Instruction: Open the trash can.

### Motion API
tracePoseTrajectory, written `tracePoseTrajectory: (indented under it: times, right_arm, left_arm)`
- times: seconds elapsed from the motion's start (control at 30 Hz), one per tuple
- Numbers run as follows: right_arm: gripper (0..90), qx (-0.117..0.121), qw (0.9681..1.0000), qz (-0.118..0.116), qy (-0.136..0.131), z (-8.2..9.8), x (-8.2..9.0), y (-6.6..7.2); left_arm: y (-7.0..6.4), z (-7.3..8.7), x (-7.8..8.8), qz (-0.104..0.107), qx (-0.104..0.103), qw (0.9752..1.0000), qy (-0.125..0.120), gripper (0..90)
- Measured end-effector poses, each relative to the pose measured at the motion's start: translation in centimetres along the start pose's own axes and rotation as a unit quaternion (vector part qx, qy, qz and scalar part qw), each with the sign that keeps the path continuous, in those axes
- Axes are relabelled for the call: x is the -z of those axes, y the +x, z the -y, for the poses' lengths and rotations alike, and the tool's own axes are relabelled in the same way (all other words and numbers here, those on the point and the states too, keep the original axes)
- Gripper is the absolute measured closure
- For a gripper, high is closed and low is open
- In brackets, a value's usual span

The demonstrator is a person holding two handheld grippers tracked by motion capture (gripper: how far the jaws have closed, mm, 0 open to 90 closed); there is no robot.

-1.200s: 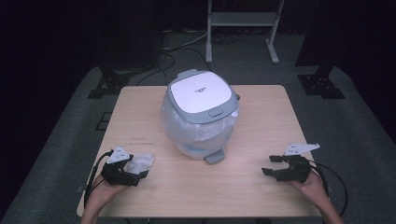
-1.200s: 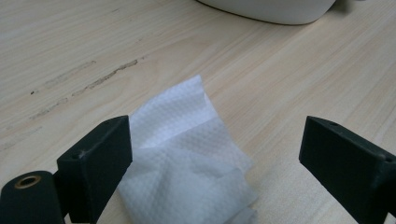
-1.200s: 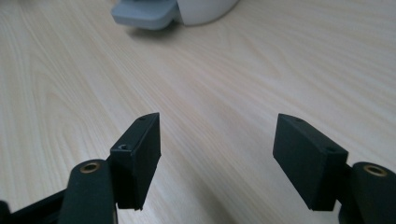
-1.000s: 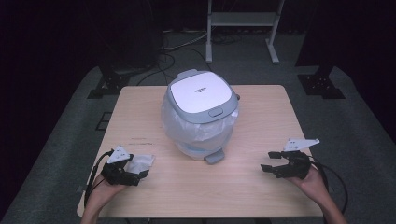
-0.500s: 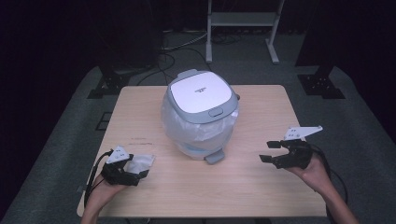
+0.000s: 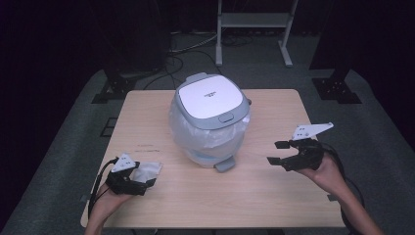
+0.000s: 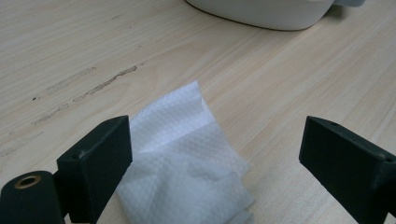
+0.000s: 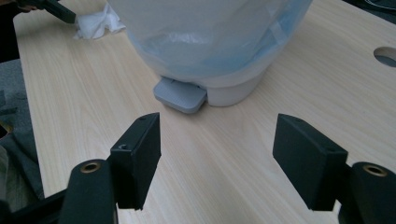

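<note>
A small white pedal bin (image 6: 210, 122) with a grey-rimmed shut lid (image 6: 210, 100) and a clear plastic liner stands mid-table. Its grey pedal (image 6: 225, 165) faces the person. A crumpled white tissue (image 6: 148, 170) lies on the table at the near left. My left gripper (image 6: 139, 182) rests low there, open, and the tissue (image 7: 187, 154) lies between its jaws, closer to the left one. My right gripper (image 6: 275, 152) is held open above the table to the right of the bin. Its jaws point at the bin (image 8: 210, 42) and the pedal (image 8: 180, 95), with nothing between them.
The wooden table (image 6: 274, 107) has bare surface in front of and beside the bin. A round cable hole (image 8: 385, 55) sits in it past the bin. Dark stands, cables and a metal frame (image 6: 254, 19) are on the floor behind.
My right gripper has lifted off the table and moved away from the person, staying open. The left gripper, the tissue and the bin have not moved.
</note>
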State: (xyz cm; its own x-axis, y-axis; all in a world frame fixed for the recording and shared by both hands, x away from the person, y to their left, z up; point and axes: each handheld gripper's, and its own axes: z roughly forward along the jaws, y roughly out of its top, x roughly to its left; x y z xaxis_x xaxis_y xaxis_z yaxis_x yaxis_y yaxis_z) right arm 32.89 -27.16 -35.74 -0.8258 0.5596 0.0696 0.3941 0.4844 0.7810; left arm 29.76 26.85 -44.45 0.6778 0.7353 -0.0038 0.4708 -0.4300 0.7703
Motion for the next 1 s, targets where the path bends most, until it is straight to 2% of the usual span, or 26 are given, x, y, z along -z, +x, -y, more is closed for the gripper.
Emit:
tracePoseTrajectory:
  times: [0.3,0.43,0.6,0.73,0.87,1.0]
  right_arm:
    - [32.6,0.018,0.9998,-0.005,-0.003,-2.5,0.4,0.5]
    - [35.2,0.029,0.9995,-0.01,-0.009,-4.4,0.9,0.9]
    - [37.0,0.037,0.9991,-0.013,-0.014,-5.6,1.3,1.2]
    - [40.0,0.049,0.9985,-0.016,-0.017,-7.4,1.8,1.7]
    - [42.2,0.052,0.9982,-0.02,-0.019,-8.4,2.1,1.9]
    - [47.1,0.057,0.9976,-0.031,-0.022,-10.0,2.2,2.2]
  left_arm:
    - [0.1,0.1,0.0,-0.002,0.002,1.0,0.002,8.6]
    - [0.1,0.2,0.0,-0.004,0.001,1.0,0.005,8.6]
    - [0.2,0.2,0.1,-0.004,0.004,1.0,0.003,8.6]
    - [0.2,0.2,0.2,-0.005,0.005,1.0,0.003,8.7]
    - [0.2,0.2,0.2,-0.005,0.005,1.0,0.002,8.6]
    - [0.1,0.2,0.1,-0.005,0.005,1.0,0.001,8.6]
